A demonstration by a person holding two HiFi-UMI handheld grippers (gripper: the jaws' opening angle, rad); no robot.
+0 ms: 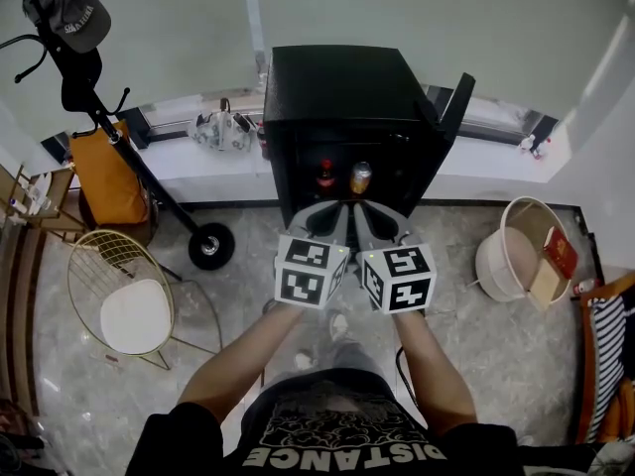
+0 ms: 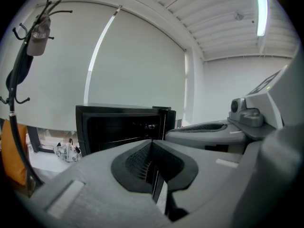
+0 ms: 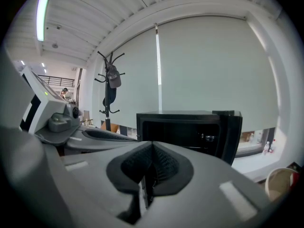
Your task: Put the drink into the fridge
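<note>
Two drinks sit inside the open fridge (image 1: 347,87), a dark bottle (image 1: 325,176) and a can (image 1: 360,178), bottoms cut off behind my tools. My left gripper (image 1: 338,212) and right gripper (image 1: 370,213) are both squeezed closed with nothing in them; labels too small to read

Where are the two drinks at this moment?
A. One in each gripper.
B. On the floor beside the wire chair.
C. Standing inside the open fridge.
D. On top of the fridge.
C: the head view shows the dark bottle and the can side by side inside the black fridge, its door swung open, while the left gripper and right gripper are shut on nothing.
</note>
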